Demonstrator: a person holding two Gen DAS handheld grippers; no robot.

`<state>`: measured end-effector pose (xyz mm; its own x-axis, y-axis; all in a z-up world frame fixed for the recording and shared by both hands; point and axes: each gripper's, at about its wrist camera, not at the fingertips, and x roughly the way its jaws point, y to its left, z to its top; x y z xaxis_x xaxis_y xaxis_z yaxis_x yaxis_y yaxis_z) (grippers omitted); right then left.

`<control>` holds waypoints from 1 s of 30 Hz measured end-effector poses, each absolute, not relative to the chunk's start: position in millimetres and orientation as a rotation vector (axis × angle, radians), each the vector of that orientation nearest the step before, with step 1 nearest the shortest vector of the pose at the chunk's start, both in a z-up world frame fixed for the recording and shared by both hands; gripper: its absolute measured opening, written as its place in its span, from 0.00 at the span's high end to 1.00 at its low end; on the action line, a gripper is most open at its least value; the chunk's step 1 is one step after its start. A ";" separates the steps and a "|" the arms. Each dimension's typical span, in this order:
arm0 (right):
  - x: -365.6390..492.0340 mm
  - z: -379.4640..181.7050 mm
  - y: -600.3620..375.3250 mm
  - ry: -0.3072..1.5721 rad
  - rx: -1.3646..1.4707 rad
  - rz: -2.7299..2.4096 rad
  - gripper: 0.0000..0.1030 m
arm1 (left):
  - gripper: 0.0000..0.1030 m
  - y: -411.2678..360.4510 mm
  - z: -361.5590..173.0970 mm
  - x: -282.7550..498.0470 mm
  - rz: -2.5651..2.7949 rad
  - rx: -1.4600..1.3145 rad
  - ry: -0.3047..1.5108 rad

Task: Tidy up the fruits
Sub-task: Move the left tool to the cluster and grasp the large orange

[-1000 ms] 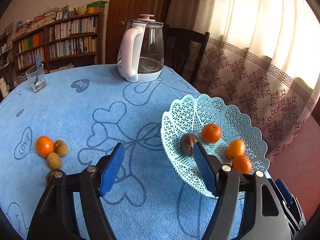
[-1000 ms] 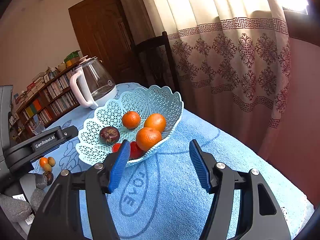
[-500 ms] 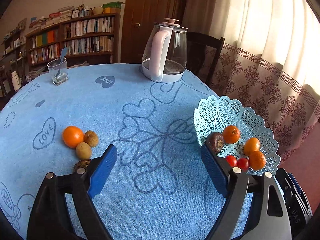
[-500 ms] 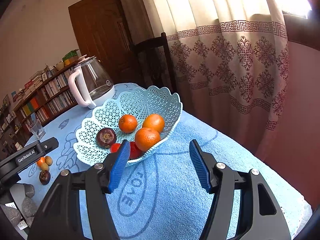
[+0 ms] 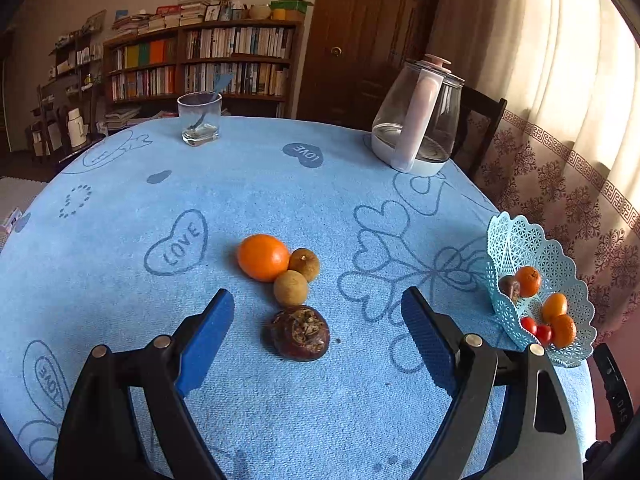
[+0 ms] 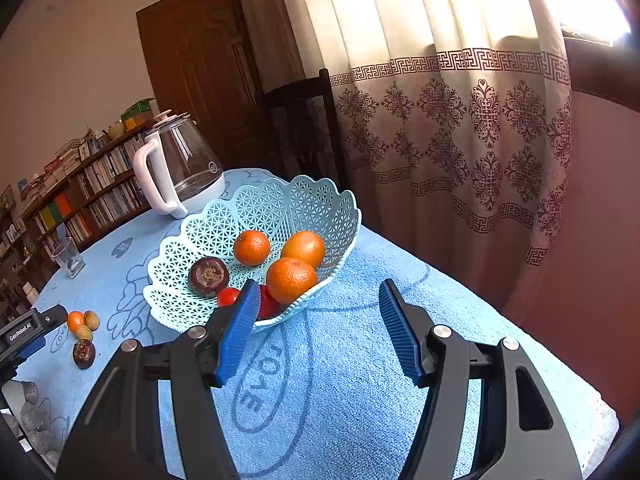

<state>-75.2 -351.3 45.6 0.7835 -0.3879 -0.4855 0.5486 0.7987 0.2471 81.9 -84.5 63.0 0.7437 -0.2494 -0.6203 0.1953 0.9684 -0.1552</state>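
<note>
A dark purple fruit [image 5: 299,333] lies on the blue tablecloth [image 5: 280,200], right in front of my open, empty left gripper [image 5: 318,328]. Behind it lie two small brown fruits [image 5: 291,288] [image 5: 304,264] and an orange [image 5: 262,257], touching one another. The light blue lattice basket [image 5: 516,240] at the right holds three oranges, a dark purple fruit and two red tomatoes. In the right wrist view my open, empty right gripper [image 6: 316,320] hovers just in front of the basket [image 6: 256,204]; the loose fruits [image 6: 83,330] lie at far left.
A glass kettle [image 5: 420,120] with a white handle stands at the back right, and a drinking glass [image 5: 199,119] with a spoon at the back. A dark chair [image 6: 304,120] and curtain [image 6: 460,100] stand behind the table. The left gripper's body [image 6: 24,332] shows at left.
My left gripper has swung left from the basket to face the loose fruits, which now sit centred before it. The right gripper has hardly moved.
</note>
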 end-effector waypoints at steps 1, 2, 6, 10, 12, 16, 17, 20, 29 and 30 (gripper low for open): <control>-75.3 45.9 -350.7 0.433 0.391 -0.520 0.38 | 0.18 -78.7 62.7 82.8 -0.233 -0.088 0.691; -75.3 46.0 -349.8 0.436 0.392 -0.517 0.38 | 0.18 -72.6 62.4 83.5 -0.221 -0.093 0.692; -75.3 47.3 -344.0 0.450 0.399 -0.495 0.38 | 0.18 -53.0 60.7 86.6 -0.183 -0.105 0.696; -73.6 51.8 -329.0 0.452 0.382 -0.453 0.38 | 0.18 -39.7 57.8 88.7 -0.156 -0.113 0.702; -71.7 54.0 -321.0 0.456 0.373 -0.426 0.38 | 0.18 -35.8 56.2 89.5 -0.145 -0.113 0.704; -68.5 56.9 -305.7 0.464 0.358 -0.377 0.38 | 0.18 -29.9 52.5 92.7 -0.127 -0.109 0.714; -66.6 57.3 -301.8 0.469 0.355 -0.364 0.37 | 0.18 -29.2 51.4 93.7 -0.123 -0.107 0.718; -63.5 56.6 -289.3 0.483 0.340 -0.324 0.37 | 0.18 -28.5 48.1 98.1 -0.109 -0.095 0.732; -53.0 50.7 -263.1 0.517 0.300 -0.240 0.37 | 0.18 -43.0 43.5 118.6 -0.125 -0.034 0.750; -52.4 50.0 -262.8 0.520 0.301 -0.238 0.36 | 0.18 -45.6 43.1 121.9 -0.129 -0.027 0.751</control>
